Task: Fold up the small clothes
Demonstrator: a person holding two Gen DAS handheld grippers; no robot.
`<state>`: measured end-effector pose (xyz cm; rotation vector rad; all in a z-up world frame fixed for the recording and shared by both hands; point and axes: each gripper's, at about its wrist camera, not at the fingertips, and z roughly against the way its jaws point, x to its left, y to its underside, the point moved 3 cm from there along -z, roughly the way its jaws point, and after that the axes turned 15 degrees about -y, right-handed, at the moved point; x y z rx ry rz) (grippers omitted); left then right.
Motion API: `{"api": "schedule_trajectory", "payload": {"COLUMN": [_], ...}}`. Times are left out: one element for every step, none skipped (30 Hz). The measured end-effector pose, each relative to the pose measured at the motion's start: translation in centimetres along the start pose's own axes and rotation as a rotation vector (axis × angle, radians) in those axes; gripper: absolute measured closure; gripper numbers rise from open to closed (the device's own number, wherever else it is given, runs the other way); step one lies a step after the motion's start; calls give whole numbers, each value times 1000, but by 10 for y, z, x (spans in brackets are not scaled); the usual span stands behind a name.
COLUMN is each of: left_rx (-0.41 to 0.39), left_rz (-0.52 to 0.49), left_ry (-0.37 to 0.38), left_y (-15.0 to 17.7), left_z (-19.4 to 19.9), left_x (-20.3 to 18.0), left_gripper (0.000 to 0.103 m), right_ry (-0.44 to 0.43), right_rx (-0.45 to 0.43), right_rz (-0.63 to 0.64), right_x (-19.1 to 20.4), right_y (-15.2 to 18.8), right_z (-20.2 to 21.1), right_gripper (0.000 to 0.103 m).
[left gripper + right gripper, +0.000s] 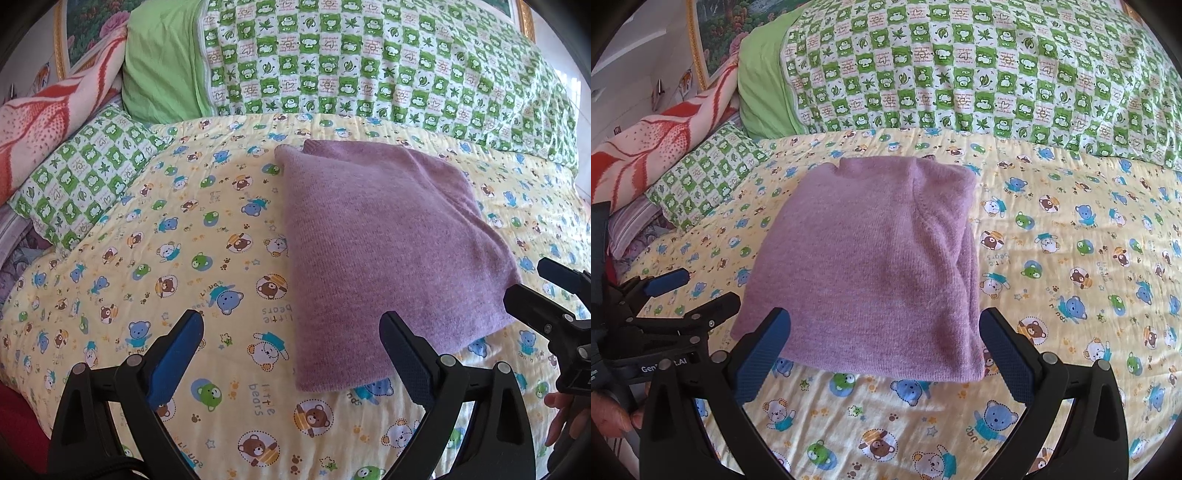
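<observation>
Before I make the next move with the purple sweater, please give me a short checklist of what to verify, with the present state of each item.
1. left gripper open and holding nothing: ok.
2. right gripper open and holding nothing: ok.
3. purple sweater lies folded into a compact packet on the bear-print sheet: ok.
4. Sleeves tucked in, none sticking out: ok on the visible sides; far edge cannot tell.
5. Edges aligned: not ok, layers on its right side look bunched.
6. More clothes waiting to be folded: cannot tell.
</observation>
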<state>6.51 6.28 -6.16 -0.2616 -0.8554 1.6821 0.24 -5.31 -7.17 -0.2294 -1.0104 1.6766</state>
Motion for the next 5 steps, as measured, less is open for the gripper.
{"api": "schedule_trajectory", "payload": {"left_rx": [2, 6, 9, 9, 11], "left_rz": [1, 1, 3, 5, 9], "left_ry": [0, 2, 2, 3, 8], "left_y": [-1, -1, -1, -2, -3], "left_z": [-1, -2, -2, -3, -3], "left_x": [0, 0, 0, 1, 2], "left_gripper": [6, 6, 6, 6, 6], "right_ry": [-1, -1, -1, -3, -3], "right_rx": [0, -1, -2, -1, 0], "right_rz": [-4, -7, -10, -10, -12], "right_x": [-1, -2, -3, -4, -4], "right_y": [-1, -1, -1, -2, -2], "right_z": [-1, -1, -2, -2, -3], "right_gripper": [1, 1, 1, 1, 1]}}
